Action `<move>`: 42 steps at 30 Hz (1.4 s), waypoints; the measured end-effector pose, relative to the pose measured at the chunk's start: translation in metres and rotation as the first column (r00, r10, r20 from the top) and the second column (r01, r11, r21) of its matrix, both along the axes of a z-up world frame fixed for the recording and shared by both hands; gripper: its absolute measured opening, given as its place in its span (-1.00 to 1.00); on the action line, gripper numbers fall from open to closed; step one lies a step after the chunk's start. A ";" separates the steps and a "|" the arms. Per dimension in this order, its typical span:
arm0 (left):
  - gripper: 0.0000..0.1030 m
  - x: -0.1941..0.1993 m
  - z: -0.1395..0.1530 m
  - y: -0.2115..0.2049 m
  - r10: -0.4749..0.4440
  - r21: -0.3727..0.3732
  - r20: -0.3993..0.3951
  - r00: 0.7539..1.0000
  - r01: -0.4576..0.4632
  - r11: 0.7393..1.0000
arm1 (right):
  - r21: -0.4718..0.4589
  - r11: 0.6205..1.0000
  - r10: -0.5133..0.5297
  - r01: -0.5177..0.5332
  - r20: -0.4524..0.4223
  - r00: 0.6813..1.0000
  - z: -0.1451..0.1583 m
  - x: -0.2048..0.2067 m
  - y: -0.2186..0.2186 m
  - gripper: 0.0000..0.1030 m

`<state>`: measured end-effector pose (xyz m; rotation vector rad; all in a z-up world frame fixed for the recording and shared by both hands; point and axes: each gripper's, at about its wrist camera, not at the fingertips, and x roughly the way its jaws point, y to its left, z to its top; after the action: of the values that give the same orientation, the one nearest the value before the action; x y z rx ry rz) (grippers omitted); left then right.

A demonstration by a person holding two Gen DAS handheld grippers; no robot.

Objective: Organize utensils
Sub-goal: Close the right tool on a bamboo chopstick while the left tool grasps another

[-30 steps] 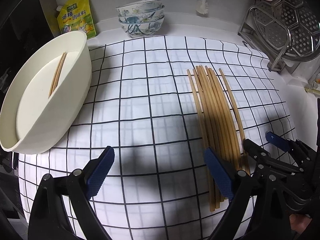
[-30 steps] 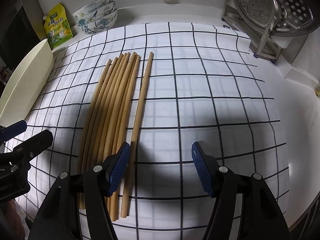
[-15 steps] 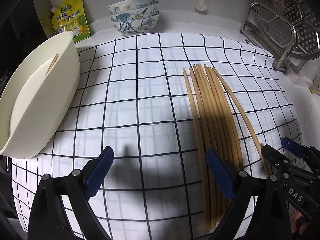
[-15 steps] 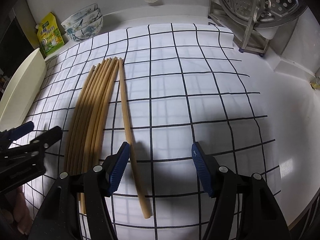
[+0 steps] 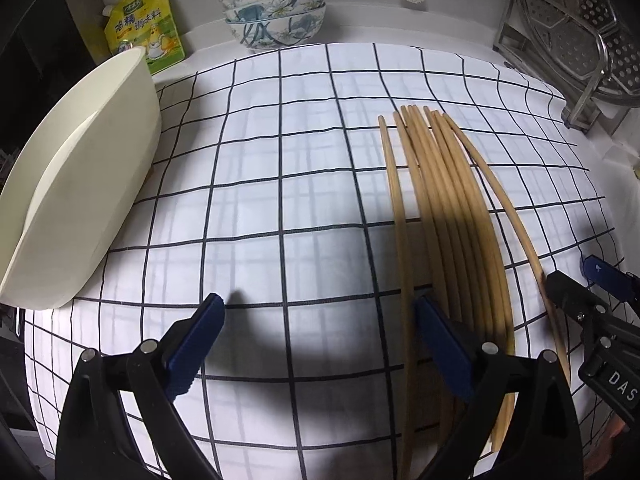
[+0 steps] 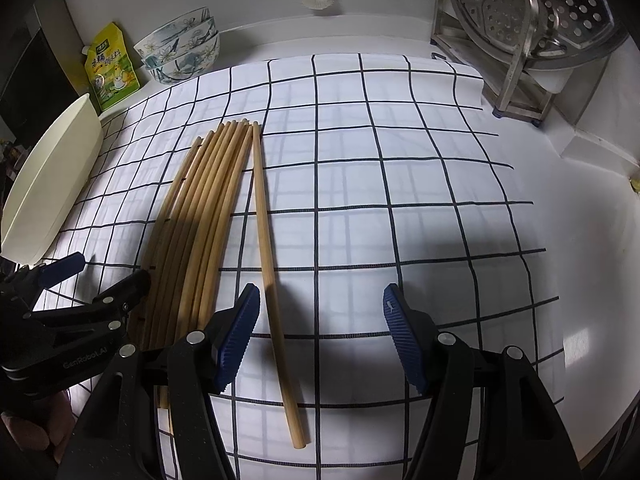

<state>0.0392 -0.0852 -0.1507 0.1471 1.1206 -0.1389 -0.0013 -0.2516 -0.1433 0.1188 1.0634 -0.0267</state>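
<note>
Desk [image 6: 592, 240], cloth-covered [image 6: 400, 184]: bundle of chopsticks [image 6: 200, 216] left of centre on the cloth; single chopstick [image 6: 268, 264] just right of it. Basin [image 6: 52, 184] at left edge. Pouch [image 6: 112, 68] and stacked bowls [image 6: 180, 52] behind, left. Rack [image 6: 520, 32] behind, right.

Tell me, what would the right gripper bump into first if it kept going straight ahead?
Probably the lone chopstick lying between the right gripper's open jaws, or the checked cloth just beside it; depth is hard to judge.

Eight wooden chopsticks [image 6: 208, 216], three stacked bowls [image 5: 276, 12], one cream basin [image 5: 80, 184], one yellow pouch [image 5: 144, 36]
</note>
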 end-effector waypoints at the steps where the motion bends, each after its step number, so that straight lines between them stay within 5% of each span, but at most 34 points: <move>1: 0.83 0.001 0.000 0.001 0.005 -0.001 -0.001 1.000 -0.005 1.000 | -0.002 1.000 0.003 -0.003 0.000 1.000 0.000 0.001 0.000 0.19; 9: 0.70 0.006 0.002 0.001 0.043 0.008 0.005 0.999 -0.043 0.999 | -0.078 0.995 0.062 -0.061 0.013 0.998 -0.005 0.010 0.013 0.18; 14: 0.13 0.004 0.006 -0.008 0.009 -0.002 0.019 1.000 -0.009 1.000 | -0.078 0.991 0.107 -0.105 0.026 0.994 -0.006 0.010 0.020 -0.22; 17: -0.66 0.002 0.009 -0.016 -0.040 -0.029 0.009 0.999 0.041 0.999 | -0.069 0.988 0.142 -0.140 0.022 0.990 -0.004 0.012 0.026 -0.78; 19: -0.86 0.001 0.009 -0.021 -0.061 -0.017 0.003 0.998 0.061 0.998 | -0.051 0.988 0.145 -0.144 0.014 0.989 -0.003 0.014 0.026 -0.87; 28: -0.86 0.008 0.031 -0.003 -0.037 -0.077 -0.001 0.999 0.037 0.996 | 0.084 0.993 0.076 -0.078 0.029 0.997 0.017 0.010 0.008 -0.88; 42: -0.86 0.013 0.115 0.039 -0.027 -0.086 0.160 0.987 0.041 0.995 | 0.083 0.987 0.123 -0.137 0.154 0.980 0.103 0.012 0.035 -0.88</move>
<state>0.0520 -0.0463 -0.0361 0.0960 0.9514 -0.2041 0.0109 -0.2164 -0.0405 0.1335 0.9220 0.1487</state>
